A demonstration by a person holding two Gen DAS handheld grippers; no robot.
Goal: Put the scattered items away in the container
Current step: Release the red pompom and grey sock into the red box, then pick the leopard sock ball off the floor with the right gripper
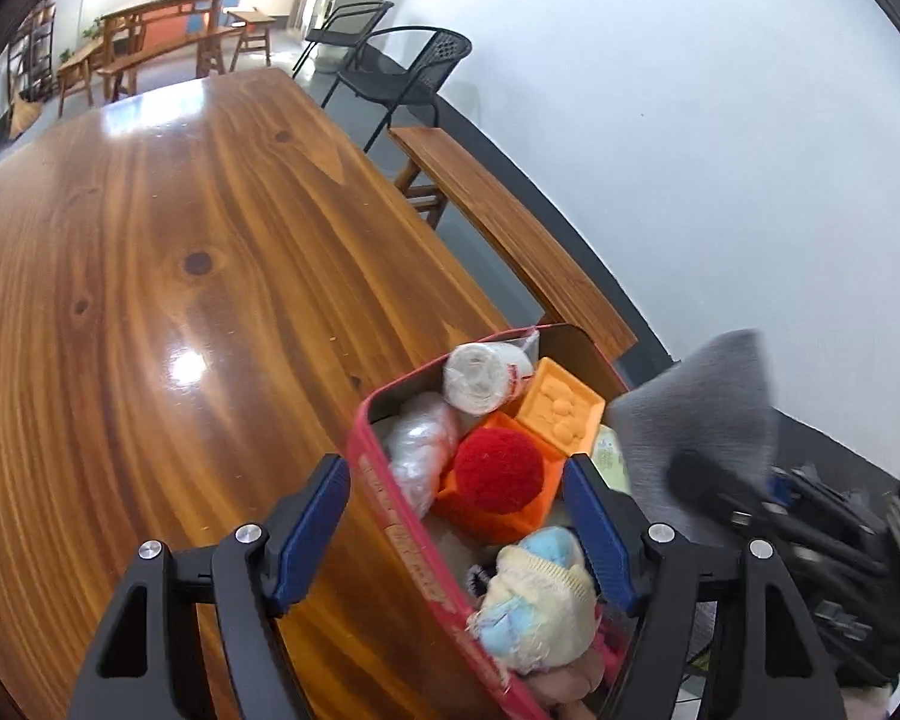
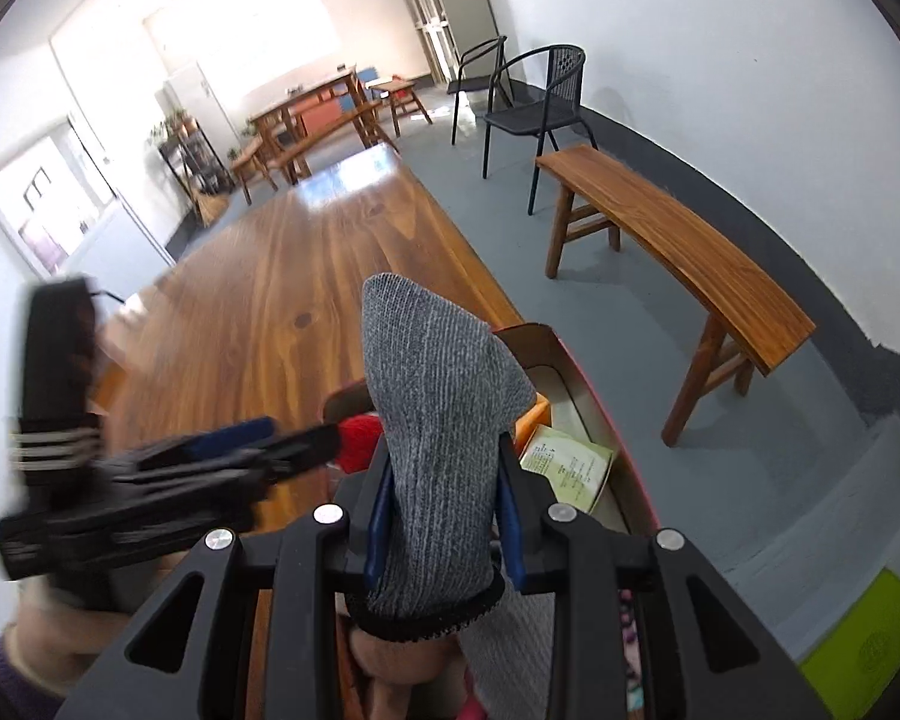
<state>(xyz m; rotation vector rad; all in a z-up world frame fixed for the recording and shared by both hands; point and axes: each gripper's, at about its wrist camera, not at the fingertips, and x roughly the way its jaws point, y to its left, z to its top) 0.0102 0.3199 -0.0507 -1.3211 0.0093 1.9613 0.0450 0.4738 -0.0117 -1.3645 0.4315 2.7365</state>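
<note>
A red-rimmed container (image 1: 384,516) stands at the table's right edge. It holds a white roll (image 1: 486,378), orange blocks (image 1: 561,405), a red pom-pom ball (image 1: 498,468), a clear plastic bag (image 1: 420,444) and a pastel plush toy (image 1: 540,594). My left gripper (image 1: 456,534) is open above the container, straddling its rim, and the plush toy lies loose between the blue pads. My right gripper (image 2: 444,516) is shut on a grey sock (image 2: 444,420), which stands up from the jaws over the container (image 2: 600,396). The sock (image 1: 702,402) also shows at the right of the left wrist view.
The glossy wooden table (image 1: 150,276) stretches away to the left. A wooden bench (image 2: 678,252) runs along the white wall, with black metal chairs (image 2: 534,102) behind it. A yellow-green leaflet (image 2: 570,468) lies in the container. The left gripper (image 2: 150,480) appears blurred at the left.
</note>
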